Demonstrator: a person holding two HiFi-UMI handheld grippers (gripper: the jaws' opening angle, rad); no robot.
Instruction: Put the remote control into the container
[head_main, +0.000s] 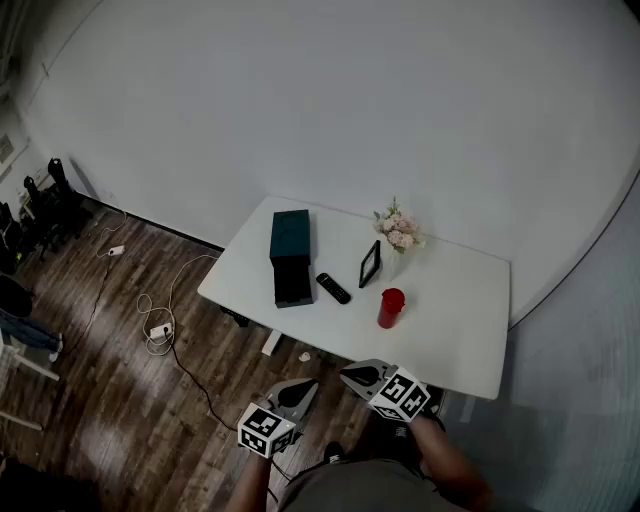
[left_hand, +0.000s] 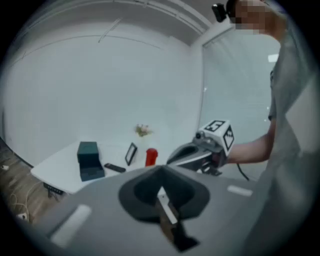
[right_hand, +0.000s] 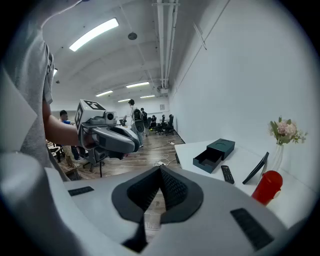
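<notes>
A black remote control (head_main: 333, 288) lies on the white table (head_main: 450, 330), just right of a dark teal container (head_main: 290, 258) whose drawer is pulled out toward me. Both grippers hover over the floor, well short of the table's near edge. My left gripper (head_main: 300, 388) and right gripper (head_main: 352, 375) are shut, with nothing in them. In the left gripper view its jaws (left_hand: 161, 170) meet, and the remote (left_hand: 115, 168) and container (left_hand: 89, 160) lie far ahead. The right gripper (right_hand: 160, 171) looks past the open drawer (right_hand: 214, 154) and remote (right_hand: 227, 174).
A red cup (head_main: 390, 307), a black picture frame (head_main: 370, 264) and a vase of flowers (head_main: 398, 228) stand right of the remote. Cables and a power strip (head_main: 155, 325) lie on the wood floor at the left. Office chairs and people stand far off in the right gripper view.
</notes>
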